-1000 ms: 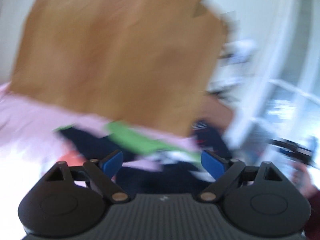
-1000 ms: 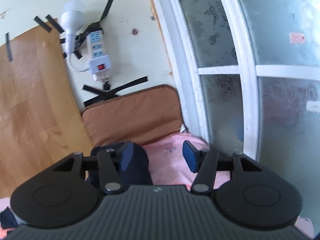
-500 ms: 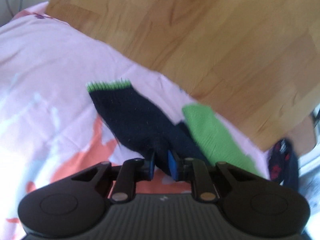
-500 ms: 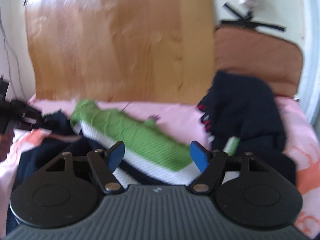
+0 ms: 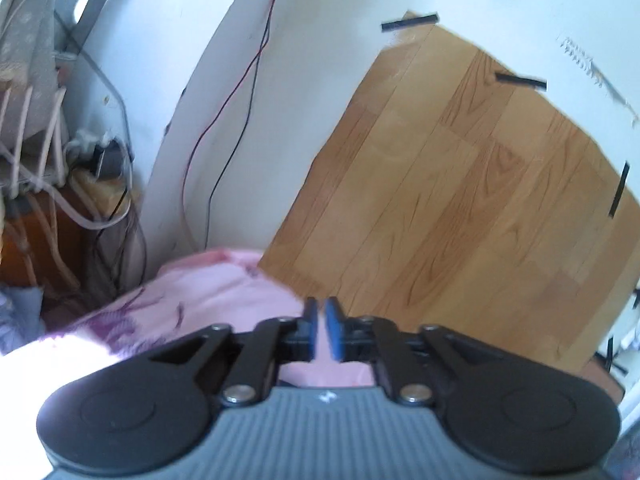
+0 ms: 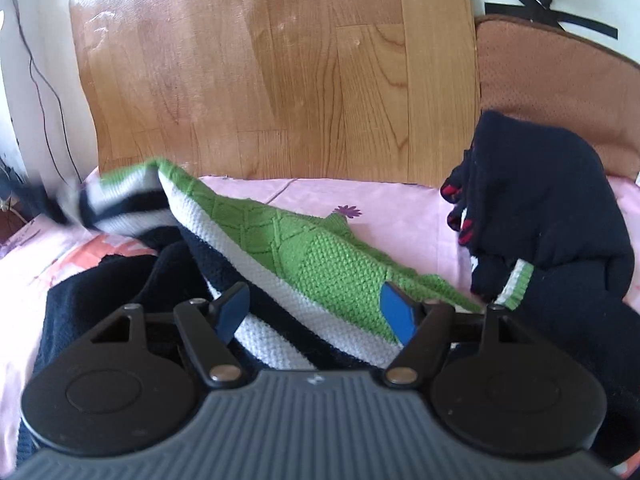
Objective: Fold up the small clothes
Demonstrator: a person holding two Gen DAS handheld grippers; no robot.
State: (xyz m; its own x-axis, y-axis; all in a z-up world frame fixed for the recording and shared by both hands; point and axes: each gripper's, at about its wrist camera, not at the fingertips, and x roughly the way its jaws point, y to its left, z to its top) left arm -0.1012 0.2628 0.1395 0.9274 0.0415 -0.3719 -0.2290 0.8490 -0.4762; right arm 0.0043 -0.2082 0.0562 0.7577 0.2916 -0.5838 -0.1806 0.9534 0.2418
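Sweater (image 6: 320, 256) green-striped on pink sheet (image 6: 400, 208) | dark garment (image 6: 552, 200) beside | left jaws nearly closed, empty | right jaws wide

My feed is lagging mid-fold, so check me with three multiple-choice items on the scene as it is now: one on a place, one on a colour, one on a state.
1. In the right wrist view, where is the dark navy garment with red marks relative to the green knit sweater?
A) to its right
B) hanging on the wall
C) to its left

2. What colour is the sheet under the clothes?
A) grey
B) pink
C) yellow

3. How do the jaws of the right hand-held gripper stand?
A) shut on the sweater
B) shut on nothing
C) open

Answers:
1 A: it is heaped at the right, in front of the brown cushion.
2 B: pink shows between the two garments.
3 C: both blue pads stand wide apart over the sweater.
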